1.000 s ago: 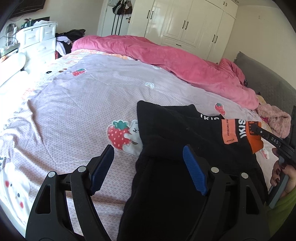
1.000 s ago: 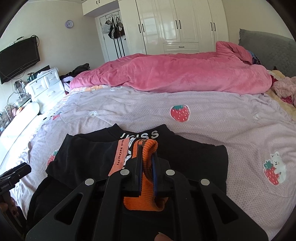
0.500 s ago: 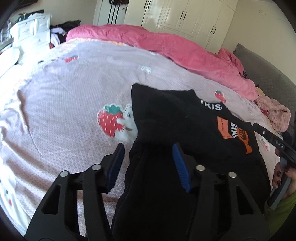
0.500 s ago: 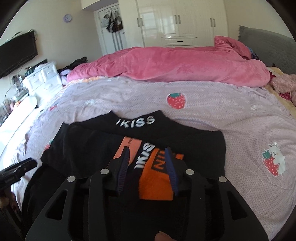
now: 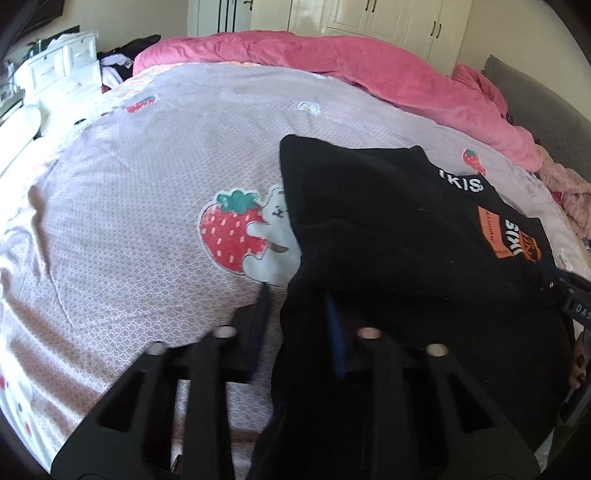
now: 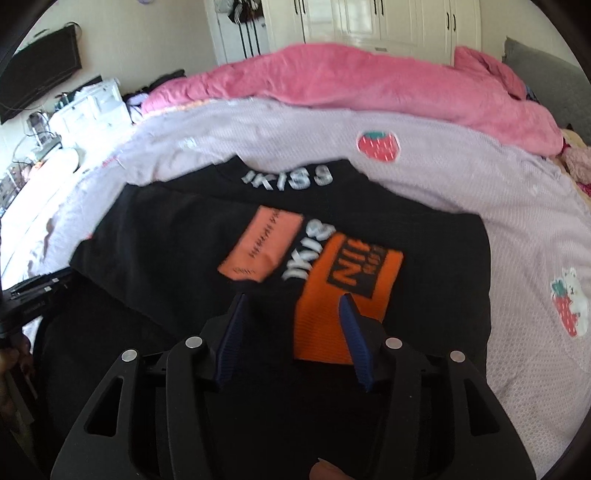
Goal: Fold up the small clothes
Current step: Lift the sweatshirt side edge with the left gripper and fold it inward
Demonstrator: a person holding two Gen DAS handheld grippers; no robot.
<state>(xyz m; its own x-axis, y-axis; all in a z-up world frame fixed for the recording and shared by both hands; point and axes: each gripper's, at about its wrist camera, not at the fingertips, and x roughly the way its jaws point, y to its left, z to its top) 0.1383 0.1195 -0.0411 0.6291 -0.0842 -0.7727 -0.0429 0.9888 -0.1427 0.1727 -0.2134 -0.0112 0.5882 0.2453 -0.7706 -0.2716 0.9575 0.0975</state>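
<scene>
A small black garment (image 5: 388, 229) with white lettering and orange patches lies partly folded on the lilac strawberry bedsheet (image 5: 147, 206). It also shows in the right wrist view (image 6: 177, 240), its orange cuff (image 6: 343, 295) folded across the middle. My left gripper (image 5: 297, 306) is low over the garment's left edge, its blue pads apart with the black cloth edge between them. My right gripper (image 6: 293, 306) is open over the folded sleeve, holding nothing.
A pink duvet (image 6: 369, 85) lies bunched along the far side of the bed. White wardrobes (image 6: 369, 22) stand behind it. White drawers (image 5: 62, 70) with clutter stand at the left. A grey headboard (image 5: 546, 107) and pink fluffy clothes (image 5: 569, 195) are at the right.
My right gripper opened and let go of the orange cuff, which now lies flat on the garment. My left gripper moved down to the garment's left edge and its jaws narrowed.
</scene>
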